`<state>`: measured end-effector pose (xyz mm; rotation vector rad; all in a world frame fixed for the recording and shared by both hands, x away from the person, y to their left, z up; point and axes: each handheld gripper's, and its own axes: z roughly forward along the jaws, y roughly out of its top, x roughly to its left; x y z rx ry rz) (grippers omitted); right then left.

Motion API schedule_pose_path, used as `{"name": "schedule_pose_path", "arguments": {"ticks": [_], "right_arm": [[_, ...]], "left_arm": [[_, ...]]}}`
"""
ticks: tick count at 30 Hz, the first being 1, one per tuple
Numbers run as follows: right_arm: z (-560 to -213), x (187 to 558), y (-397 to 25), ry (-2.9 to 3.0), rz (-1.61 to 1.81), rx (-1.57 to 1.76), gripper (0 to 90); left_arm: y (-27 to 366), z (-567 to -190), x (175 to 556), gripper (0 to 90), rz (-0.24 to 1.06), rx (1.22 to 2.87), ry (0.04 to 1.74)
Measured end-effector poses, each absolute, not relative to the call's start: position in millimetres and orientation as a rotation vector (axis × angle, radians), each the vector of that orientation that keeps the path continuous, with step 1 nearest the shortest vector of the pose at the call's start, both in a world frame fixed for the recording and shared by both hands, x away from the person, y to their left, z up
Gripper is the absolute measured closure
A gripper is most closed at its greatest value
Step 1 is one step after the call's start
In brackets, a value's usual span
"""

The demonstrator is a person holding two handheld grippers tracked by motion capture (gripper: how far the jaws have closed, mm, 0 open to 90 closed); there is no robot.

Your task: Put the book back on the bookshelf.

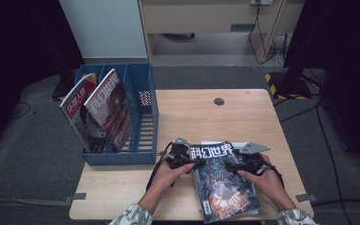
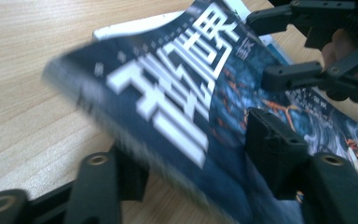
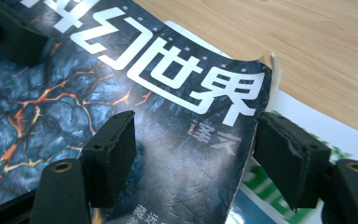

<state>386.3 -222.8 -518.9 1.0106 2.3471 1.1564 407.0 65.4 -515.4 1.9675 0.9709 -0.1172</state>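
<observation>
Magazines: two filed in the blue rack (image 1: 143, 119) at 10 o'clock; both claws, left (image 1: 187, 161) and right (image 1: 236, 165), spread astride a third magazine (image 1: 222, 187), not yet clamped.

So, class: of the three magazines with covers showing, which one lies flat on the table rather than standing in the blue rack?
The dark blue magazine with orange cracks and white title, between both tongs; the two red-covered ones stand in the rack.

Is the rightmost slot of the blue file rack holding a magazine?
No. In the high view the blue rack has its two magazines in the left slots, and the right slot is bare.
</observation>
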Motion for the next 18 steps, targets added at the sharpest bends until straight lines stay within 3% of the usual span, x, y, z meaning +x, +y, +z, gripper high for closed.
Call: {"name": "schedule_pose_path", "arguments": {"ticks": [9,14,18], "right_arm": [[-520.0,389.1,-220.3,2.373,1.18,1.085,26.4],[-520.7,389.9,-219.6,2.37,1.19,1.098,26.2],[-520.8,390.0,-219.3,2.369,1.192,1.089,26.2]], "left_arm": [[64.8,-507.1,409.6,53.7,-0.115,1.987,0.962],[65.2,-499.2,416.3,50.1,-0.08,2.013,0.966],[68.3,-495.9,428.0,47.1,-0.135,1.987,1.001]]}}
